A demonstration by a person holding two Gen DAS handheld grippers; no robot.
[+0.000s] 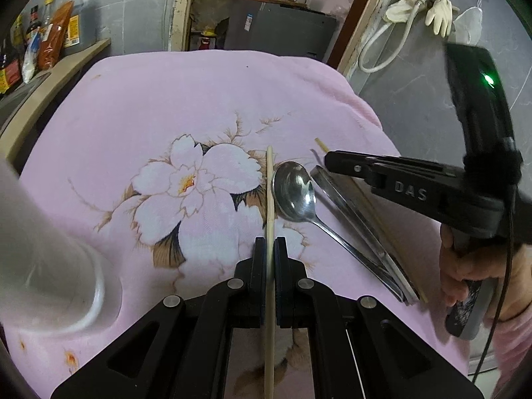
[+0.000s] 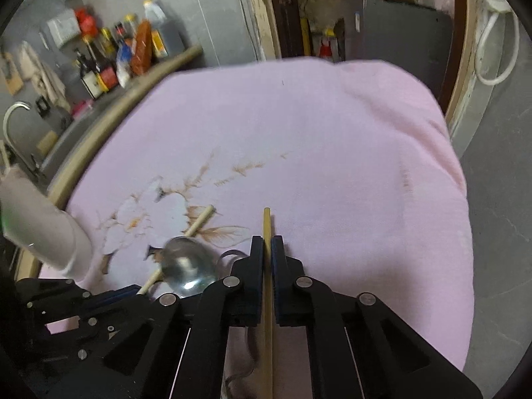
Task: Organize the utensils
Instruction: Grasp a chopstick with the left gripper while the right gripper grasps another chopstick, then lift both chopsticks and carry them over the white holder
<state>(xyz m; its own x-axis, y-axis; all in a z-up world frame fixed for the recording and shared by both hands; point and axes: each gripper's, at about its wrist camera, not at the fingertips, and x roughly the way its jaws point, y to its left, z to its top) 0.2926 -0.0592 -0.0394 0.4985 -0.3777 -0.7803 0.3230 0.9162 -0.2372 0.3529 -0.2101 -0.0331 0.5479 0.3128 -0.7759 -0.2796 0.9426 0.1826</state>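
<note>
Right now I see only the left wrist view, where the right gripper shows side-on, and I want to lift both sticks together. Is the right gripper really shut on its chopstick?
Observer: Yes. In the right wrist view the right gripper is shut on the chopstick. The chopstick's tip pokes out past the fingertips.
Operator: Is there anything off to the left that I can't see?
Observer: A curved faucet stands beyond the pink cloth, at the far left of that view.
</note>
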